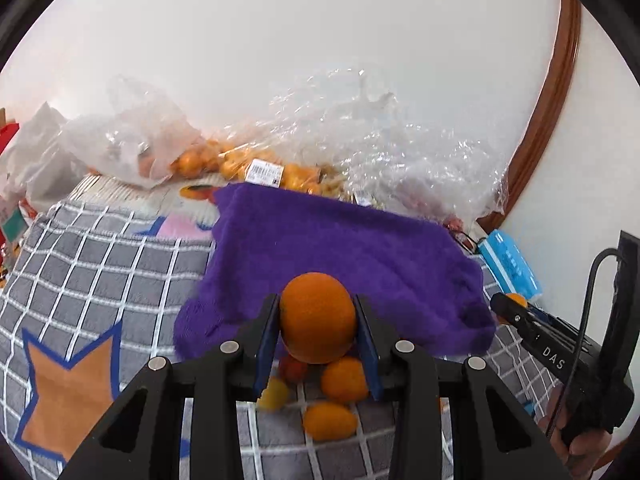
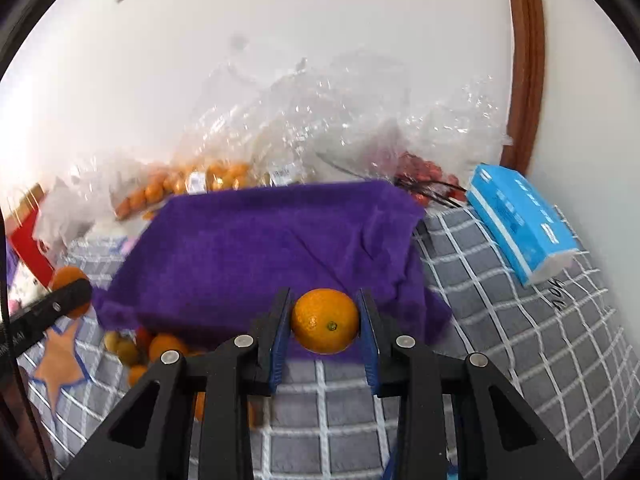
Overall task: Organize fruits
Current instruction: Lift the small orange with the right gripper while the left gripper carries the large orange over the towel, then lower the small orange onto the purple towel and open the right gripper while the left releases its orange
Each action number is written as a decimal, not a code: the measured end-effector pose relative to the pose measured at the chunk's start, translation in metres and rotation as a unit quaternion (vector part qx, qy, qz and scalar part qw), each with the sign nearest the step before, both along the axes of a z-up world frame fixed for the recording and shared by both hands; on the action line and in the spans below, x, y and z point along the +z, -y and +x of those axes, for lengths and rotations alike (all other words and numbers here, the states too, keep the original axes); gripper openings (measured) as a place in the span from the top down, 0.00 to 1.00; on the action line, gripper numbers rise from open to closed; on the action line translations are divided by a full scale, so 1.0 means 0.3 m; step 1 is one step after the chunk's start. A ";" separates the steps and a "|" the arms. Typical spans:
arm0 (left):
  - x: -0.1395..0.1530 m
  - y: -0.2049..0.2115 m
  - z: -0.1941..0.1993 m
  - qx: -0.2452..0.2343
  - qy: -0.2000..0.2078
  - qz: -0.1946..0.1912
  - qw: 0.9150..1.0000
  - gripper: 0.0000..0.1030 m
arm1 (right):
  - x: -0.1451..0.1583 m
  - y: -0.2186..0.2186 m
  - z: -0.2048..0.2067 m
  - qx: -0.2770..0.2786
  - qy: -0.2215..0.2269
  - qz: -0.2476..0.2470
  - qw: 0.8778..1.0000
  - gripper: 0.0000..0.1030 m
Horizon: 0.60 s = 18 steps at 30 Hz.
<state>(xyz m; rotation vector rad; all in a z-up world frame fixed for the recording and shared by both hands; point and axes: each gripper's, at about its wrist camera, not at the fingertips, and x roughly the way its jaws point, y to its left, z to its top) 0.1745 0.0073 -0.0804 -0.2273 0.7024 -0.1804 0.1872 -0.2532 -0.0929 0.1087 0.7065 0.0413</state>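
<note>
Clamping a round, dimpled orange fruit (image 1: 318, 316) between blue pads at lower centre of the left wrist view: left gripper (image 1: 318, 322), closed on it, hanging above a small loose heap of orange and yellow fruits (image 1: 332, 396) on the grey, white-checked blanket (image 1: 100, 264). Pinching a second round orange with a green stem scar (image 2: 325, 321) low in the middle of the right wrist view: right gripper (image 2: 325, 326), likewise closed on its fruit, hovering over the near edge of the fluffy purple towel (image 2: 256, 248).

Spreading across mid-frame in both views, that towel, bare of fruit as far as either view shows. Lying beyond it along the white wall, crinkled clear plastic bags (image 1: 360, 140), holding many small oranges at upper left of centre and something red toward the right. Resting at the right edge of the right wrist view, a blue and white tissue pack (image 2: 520, 220).

Judging progress: early to middle, probably. Two fruits lifted and not yet set down; several loose ones waiting on the blanket; the bagged fruit seemingly untouched. Most of the sorting apparently remaining.
</note>
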 end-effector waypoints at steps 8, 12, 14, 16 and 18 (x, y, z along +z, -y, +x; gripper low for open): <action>-0.003 0.047 0.123 0.008 0.007 0.004 1.000 0.66 | 0.051 0.001 0.103 -0.012 0.022 0.001 1.000 0.69; -0.030 0.064 0.173 0.015 0.008 0.005 1.000 0.66 | 0.041 0.003 0.152 -0.013 0.026 0.000 1.000 0.69; -0.056 0.062 0.188 0.015 0.001 0.003 1.000 0.66 | 0.011 0.003 0.169 -0.016 0.022 0.006 1.000 0.69; -0.085 0.052 0.198 0.020 -0.005 -0.002 1.000 0.66 | -0.024 0.008 0.185 -0.015 0.013 0.016 1.000 0.69; -0.108 0.045 0.204 0.024 -0.011 -0.003 1.000 0.66 | -0.059 0.014 0.206 -0.014 0.000 0.024 1.000 0.69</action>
